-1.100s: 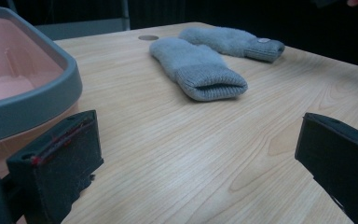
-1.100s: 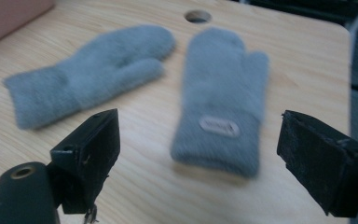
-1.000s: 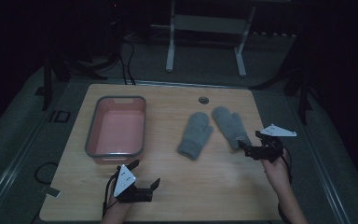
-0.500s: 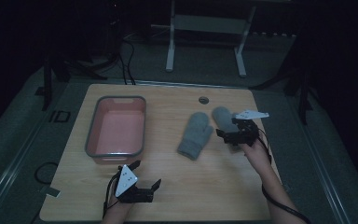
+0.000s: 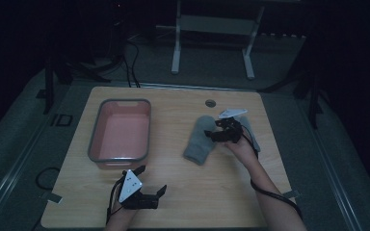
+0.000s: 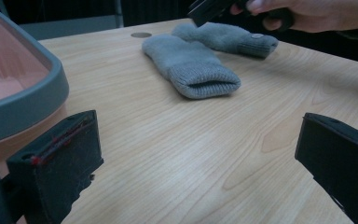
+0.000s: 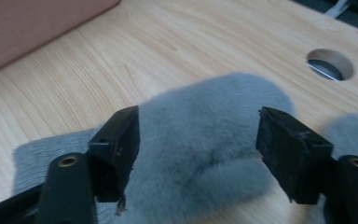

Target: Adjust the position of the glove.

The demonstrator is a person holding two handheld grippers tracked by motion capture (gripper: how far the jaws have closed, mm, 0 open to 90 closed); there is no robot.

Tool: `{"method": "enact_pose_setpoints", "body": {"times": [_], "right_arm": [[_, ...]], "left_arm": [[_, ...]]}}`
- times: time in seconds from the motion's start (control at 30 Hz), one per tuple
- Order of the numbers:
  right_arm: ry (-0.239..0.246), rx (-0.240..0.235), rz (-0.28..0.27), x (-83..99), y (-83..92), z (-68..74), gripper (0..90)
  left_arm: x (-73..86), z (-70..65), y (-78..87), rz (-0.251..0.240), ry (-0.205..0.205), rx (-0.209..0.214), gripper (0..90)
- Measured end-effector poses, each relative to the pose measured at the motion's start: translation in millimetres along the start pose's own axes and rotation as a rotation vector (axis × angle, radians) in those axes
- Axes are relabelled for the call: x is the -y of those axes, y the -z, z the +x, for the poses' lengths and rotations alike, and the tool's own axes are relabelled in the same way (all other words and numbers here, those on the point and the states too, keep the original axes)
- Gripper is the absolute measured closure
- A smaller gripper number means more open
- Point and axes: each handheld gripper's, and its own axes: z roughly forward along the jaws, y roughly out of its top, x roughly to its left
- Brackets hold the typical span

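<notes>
Two grey mittens lie side by side right of the table's middle. The left mitten [image 5: 198, 142] [image 6: 189, 65] has its cuff toward me. The right mitten [image 5: 251, 131] [image 6: 228, 37] is partly covered by the person's hand. My right gripper [image 5: 212, 135] [image 7: 204, 149] is open and hangs low over the left mitten [image 7: 205, 116], one jaw on either side of its rounded tip. My left gripper [image 5: 150, 181] [image 6: 200, 158] stands open near the table's front edge, nothing between its jaws, pointing toward the mittens.
A pink tub with a grey rim [image 5: 94, 144] [image 6: 37, 93] stands on the left half of the table. A round cable hole [image 5: 210, 103] [image 7: 330, 64] sits near the far edge. The right gripper's cable [image 5: 270, 192] trails along the forearm.
My right gripper has moved left from the table's right side, over the right mitten, to the left mitten. The left gripper has stayed put.
</notes>
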Motion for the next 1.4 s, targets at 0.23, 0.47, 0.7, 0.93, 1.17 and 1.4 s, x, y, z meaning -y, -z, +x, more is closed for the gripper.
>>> {"method": "enact_pose_setpoints", "body": {"times": [0.23, 0.47, 0.7, 0.93, 1.17, 1.4], "right_arm": [[0.02, 0.004, 0.075, 0.1, -29.7, -0.2, 39.6], [0.029, -0.019, 0.141, 6.6, -49.3, -3.4, 44.2], [0.044, -0.034, 0.147, 7.6, -47.9, -0.5, 77.5], [0.02, -0.095, 0.116, 2.3, -34.4, 4.3, 82.9], [0.046, -0.195, 0.043, -15.4, -2.0, 20.3, 83.1], [0.094, -0.299, -0.033, -34.5, 33.3, 49.2, 83.1]], "left_arm": [[-1.4, 0.2, 2.2, -0.007, 0.002, 0.001, 0.7], [-0.8, -0.7, 0.3, 0.001, 0.007, 0.015, 0.7], [-0.5, -1.0, -0.4, 0.009, 0.004, 0.016, 0.7], [-0.1, -0.5, -0.8, 0.009, 0.007, 0.011, 0.7], [-0.5, -0.2, -0.6, 0.003, 0.007, 0.008, 0.7], [-0.5, 0.1, -0.9, 0.001, 0.009, 0.006, 0.7]]}}
